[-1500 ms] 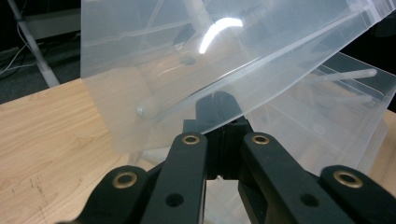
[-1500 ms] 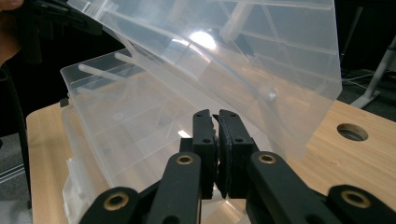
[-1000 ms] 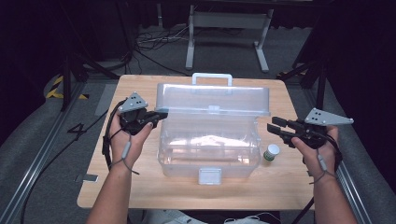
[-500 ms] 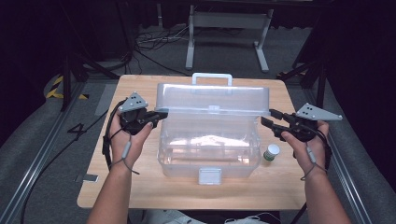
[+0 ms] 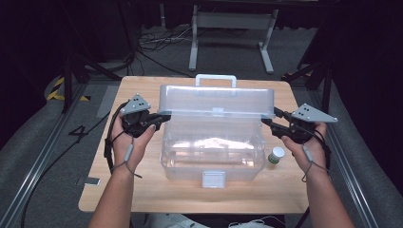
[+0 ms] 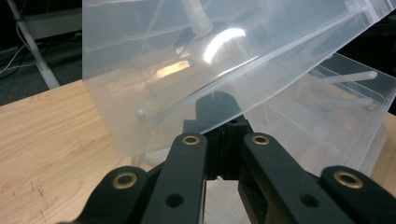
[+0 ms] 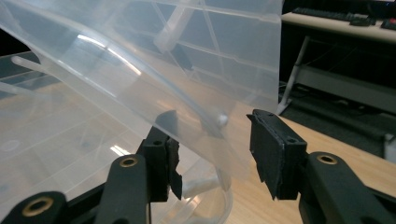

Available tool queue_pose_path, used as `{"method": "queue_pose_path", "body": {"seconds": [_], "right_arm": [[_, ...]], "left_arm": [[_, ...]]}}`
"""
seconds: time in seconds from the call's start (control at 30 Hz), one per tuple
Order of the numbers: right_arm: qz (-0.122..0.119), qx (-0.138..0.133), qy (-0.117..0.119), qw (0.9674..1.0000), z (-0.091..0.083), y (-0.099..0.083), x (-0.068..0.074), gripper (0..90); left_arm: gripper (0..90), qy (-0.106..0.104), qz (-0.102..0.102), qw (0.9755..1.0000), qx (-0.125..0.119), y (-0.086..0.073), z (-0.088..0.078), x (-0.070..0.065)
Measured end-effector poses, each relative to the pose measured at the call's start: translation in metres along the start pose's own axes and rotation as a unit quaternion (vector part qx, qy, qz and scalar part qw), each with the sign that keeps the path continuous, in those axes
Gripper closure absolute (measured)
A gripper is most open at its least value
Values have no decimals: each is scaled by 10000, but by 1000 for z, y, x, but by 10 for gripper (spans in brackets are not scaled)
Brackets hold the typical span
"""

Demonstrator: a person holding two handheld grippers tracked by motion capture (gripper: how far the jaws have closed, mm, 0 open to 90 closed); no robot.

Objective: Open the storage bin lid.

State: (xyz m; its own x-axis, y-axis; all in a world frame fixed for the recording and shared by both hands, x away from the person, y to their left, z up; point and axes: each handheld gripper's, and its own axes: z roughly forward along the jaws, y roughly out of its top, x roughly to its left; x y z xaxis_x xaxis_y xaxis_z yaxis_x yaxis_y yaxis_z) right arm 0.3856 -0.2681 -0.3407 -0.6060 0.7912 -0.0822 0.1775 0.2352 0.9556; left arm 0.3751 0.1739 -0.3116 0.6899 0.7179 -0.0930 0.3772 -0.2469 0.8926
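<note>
Centrally on the wooden table (image 5: 142, 190) sits a clear plastic storage box (image 5: 212, 156), which I use as my landmark. Its lid (image 5: 216, 102) is raised and tilted up over the box, with a white handle (image 5: 215, 77) at the lid's far edge and a white latch (image 5: 213, 179) on the box's near wall. Just beside the box's right near corner stands a small bottle with a white cap (image 5: 275, 155). Beyond the table's far edge, a grey metal stand (image 5: 231, 21) and loose cables lie on the dark floor.

My left gripper (image 6: 217, 109) is at the lid's left end; its jaws are pressed close together, pinching the lid's edge between them. My right gripper (image 7: 212, 149) is at the lid's right end; its jaws stand well apart, with the lid's corner sitting in the gap between them, and I cannot tell whether either jaw touches it.
</note>
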Motion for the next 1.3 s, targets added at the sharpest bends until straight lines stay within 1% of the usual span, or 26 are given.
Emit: {"method": "queue_pose_path", "body": {"seconds": [0.07,0.1,0.13,0.2,0.23,0.27,0.3,0.33,0.37,0.4,0.47,0.5,0.53,0.67,0.77,0.9,1.0,1.17,1.23,1.3], "right_arm": [[-69,-11,-57,10000,2,1,2,542],[-56,3,-70,10000,2,2,3,540],[9,0,-127,9999,3,2,3,534],[42,12,-222,9997,5,2,4,522],[42,12,-222,9997,5,2,4,522],[73,34,-370,9993,6,3,6,520],[73,34,-370,9993,6,3,6,520],[-8,-49,-552,9985,7,5,9,519],[-19,-73,-614,9981,8,5,10,520],[-19,-73,-614,9981,8,5,10,520],[-23,-153,-821,9965,9,9,13,520],[-23,-153,-821,9965,9,9,13,520],[-52,-153,-919,9956,10,9,15,524],[-47,-170,-998,9948,12,9,16,535],[26,-181,-1041,9944,15,9,17,557],[189,-217,-1099,9935,16,10,18,607],[217,-220,-1185,9925,17,11,18,633],[305,-261,-1253,9913,18,12,17,647],[383,-294,-1250,9910,19,13,17,643],[401,-343,-1272,9905,20,14,16,637]], "left_arm": [[896,-5,-3,10000,5,0,0,0],[896,-8,-5,10000,7,0,0,0],[896,-11,-32,10000,3,0,0,0],[896,-17,-28,10000,8,0,0,0],[896,-17,-28,10000,8,0,0,0],[896,-23,-33,10000,13,-1,0,0],[896,-26,-37,10000,17,-1,0,-1],[896,-21,-17,10000,30,-1,0,-1],[896,-28,-17,10000,44,-1,-1,-1],[895,-28,-17,10000,44,-1,-1,-1],[894,-44,-9,10000,53,-2,0,-2],[893,-44,-9,10000,53,-2,0,-2],[888,-29,-2,9999,96,-2,0,-2],[872,-6,32,9999,126,-3,0,-3],[860,-20,7,9999,146,-3,1,-3],[833,-39,43,9998,188,-3,1,-3],[825,-25,8,9998,200,-3,0,-4],[803,-67,-42,9997,247,-4,-3,-3],[795,-92,-29,9995,293,-4,-5,-3],[793,-119,-21,9994,315,-5,-5,-4]]}}
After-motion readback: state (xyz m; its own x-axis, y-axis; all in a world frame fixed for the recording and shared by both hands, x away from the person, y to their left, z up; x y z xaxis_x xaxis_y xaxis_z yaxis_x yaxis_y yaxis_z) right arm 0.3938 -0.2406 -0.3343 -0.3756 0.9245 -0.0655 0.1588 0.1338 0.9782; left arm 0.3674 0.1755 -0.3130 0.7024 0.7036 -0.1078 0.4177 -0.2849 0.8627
